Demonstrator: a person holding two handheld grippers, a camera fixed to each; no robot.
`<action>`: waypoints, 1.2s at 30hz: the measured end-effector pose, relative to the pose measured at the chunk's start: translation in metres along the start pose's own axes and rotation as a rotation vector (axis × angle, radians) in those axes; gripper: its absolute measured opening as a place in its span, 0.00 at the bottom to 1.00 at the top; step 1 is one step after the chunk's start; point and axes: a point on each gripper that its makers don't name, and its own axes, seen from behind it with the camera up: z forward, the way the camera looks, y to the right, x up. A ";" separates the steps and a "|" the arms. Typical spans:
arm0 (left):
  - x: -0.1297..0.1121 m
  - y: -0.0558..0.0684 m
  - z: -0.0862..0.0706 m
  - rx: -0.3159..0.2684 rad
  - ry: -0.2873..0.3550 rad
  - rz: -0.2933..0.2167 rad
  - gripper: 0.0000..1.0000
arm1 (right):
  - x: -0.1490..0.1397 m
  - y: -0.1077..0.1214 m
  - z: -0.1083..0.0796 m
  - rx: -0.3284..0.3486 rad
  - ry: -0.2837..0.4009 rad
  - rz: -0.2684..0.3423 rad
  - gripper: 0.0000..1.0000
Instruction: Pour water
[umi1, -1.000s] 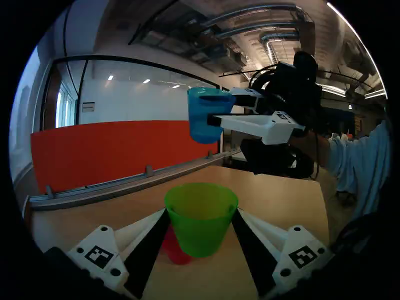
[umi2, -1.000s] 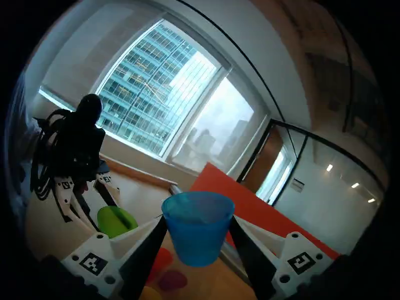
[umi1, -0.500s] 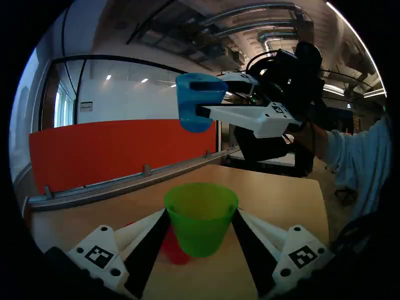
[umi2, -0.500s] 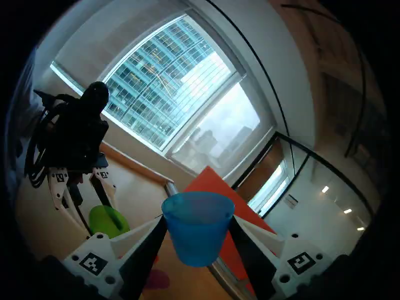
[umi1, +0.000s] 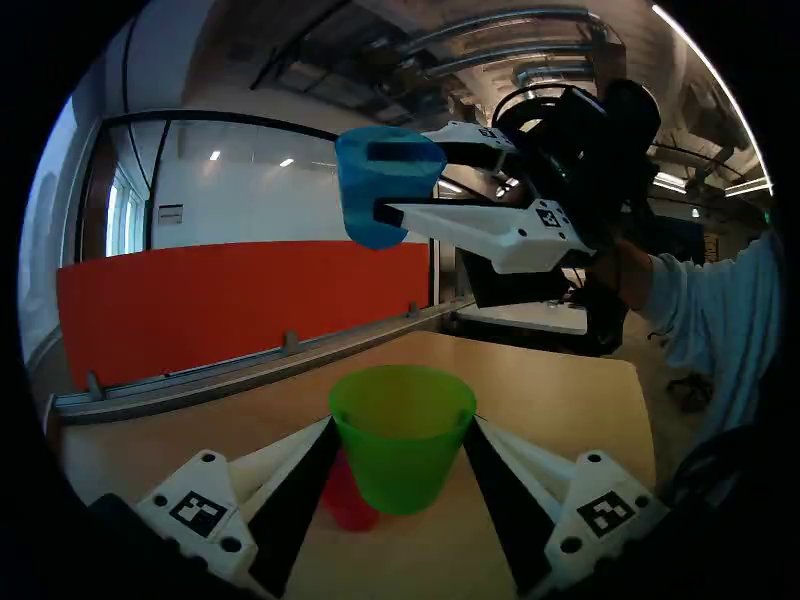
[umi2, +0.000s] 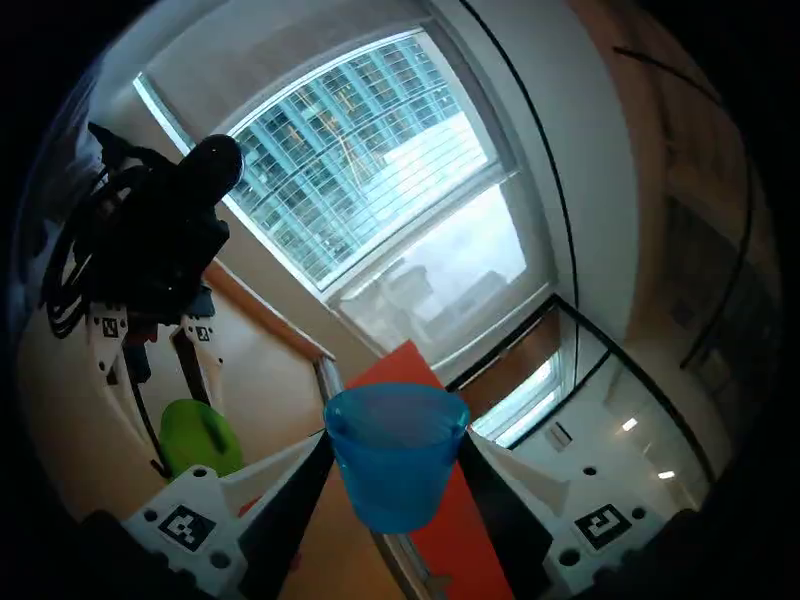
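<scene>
The left tongs are pinching a green cup, one finger on each side of its wall. The cup stands upright with its mouth open to the ceiling. I cannot tell whether its base touches the wooden surface or hangs just above it. A red cup sits low at its left, partly hidden behind it.

The right tongs are clamped on a blue cup, held high in the air. In the left gripper view that blue cup is above the green one, farther off and a little to the left. It is close to upright with a slight lean, and I cannot see whether there is water in it. The white fingers reach in nearly level from the right. Behind them is the dark body of the tool, and a hand grips it with the forearm raised, in a pale blue sleeve.

In the right gripper view the room looks strongly tilted. The left tongs stand off to the left, pointing down, with the green cup at their tips. Beyond the surface runs an orange partition with a glass wall above it. A large window faces a tower block.
</scene>
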 end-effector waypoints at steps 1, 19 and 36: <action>0.000 0.000 0.000 0.000 0.000 0.000 0.85 | 0.000 0.000 0.001 0.000 -0.002 -0.012 0.88; 0.002 0.000 0.004 -0.005 0.003 -0.003 0.85 | -0.001 0.001 0.006 -0.008 -0.019 -0.163 0.88; 0.005 0.002 0.002 -0.006 0.006 -0.001 0.85 | 0.006 0.012 0.009 -0.031 -0.022 -0.236 0.88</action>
